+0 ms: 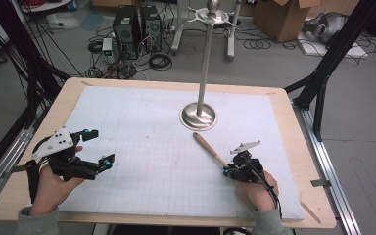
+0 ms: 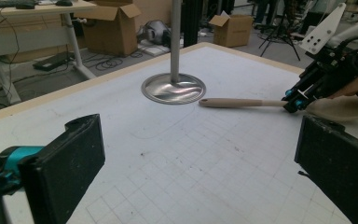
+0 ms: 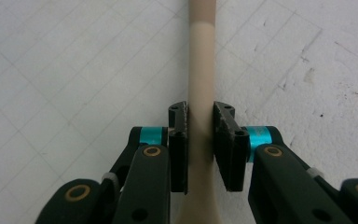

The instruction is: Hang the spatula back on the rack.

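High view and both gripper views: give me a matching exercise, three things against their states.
1. beige wooden-handled utensil
2. left gripper
3. tall steel stand with round base

A. upright at the far middle of the white gridded mat
B. jaws wide apart over bare mat
C. lying flat, clamped by the right gripper

Pairs: 1-C, 2-B, 3-A
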Motion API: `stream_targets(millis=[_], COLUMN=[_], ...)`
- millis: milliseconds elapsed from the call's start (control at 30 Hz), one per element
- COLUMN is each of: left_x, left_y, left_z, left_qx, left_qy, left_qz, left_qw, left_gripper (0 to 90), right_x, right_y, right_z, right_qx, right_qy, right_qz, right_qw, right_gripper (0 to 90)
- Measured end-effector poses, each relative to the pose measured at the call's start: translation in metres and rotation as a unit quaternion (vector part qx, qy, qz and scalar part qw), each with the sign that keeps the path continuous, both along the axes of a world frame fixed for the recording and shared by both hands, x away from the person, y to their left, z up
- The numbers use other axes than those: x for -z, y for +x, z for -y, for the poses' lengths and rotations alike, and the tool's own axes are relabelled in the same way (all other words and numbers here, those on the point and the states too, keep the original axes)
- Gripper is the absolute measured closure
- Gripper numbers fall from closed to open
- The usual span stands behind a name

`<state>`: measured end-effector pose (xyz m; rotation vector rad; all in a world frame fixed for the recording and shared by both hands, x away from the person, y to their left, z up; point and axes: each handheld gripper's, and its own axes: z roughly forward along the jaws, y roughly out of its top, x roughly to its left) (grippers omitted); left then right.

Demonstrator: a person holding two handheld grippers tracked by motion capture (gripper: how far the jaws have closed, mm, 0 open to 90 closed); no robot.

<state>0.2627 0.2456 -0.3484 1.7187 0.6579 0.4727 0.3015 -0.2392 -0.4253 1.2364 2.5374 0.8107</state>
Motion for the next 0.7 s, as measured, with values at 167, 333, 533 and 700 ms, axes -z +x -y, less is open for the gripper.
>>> stream_targets(millis=[167, 333, 533, 700], left_x=[-0.001, -0.001, -0.001, -0.002], left_y=[0.000, 0.000, 0.001, 0.000], left_z=[0.000, 0.001, 0.001, -0.001], left_qx=[0.000, 0.002, 0.003, -0.001], left_qy=[-0.001, 0.000, -0.002, -0.003], left_qz=[0.002, 0.002, 0.001, 0.003], left_qw=[1.0000, 1.0000, 1.0000, 1.0000], left_gripper=[1.9, 1.9, 1.9, 1.9], right_x=[0.000, 0.000, -0.004, -0.013], right_y=[-0.001, -0.001, -0.003, -0.005], right_z=[-0.001, -0.001, 0.003, 0.008], right_qx=[-0.004, -0.008, -0.006, -0.004], right_qy=[-0.003, -0.002, 0.011, 0.037], right_qz=[0.003, 0.007, 0.016, 0.029], right_qw=[1.0000, 0.9999, 0.9998, 0.9989], right_gripper=[77.8, 77.9, 78.1, 78.1])
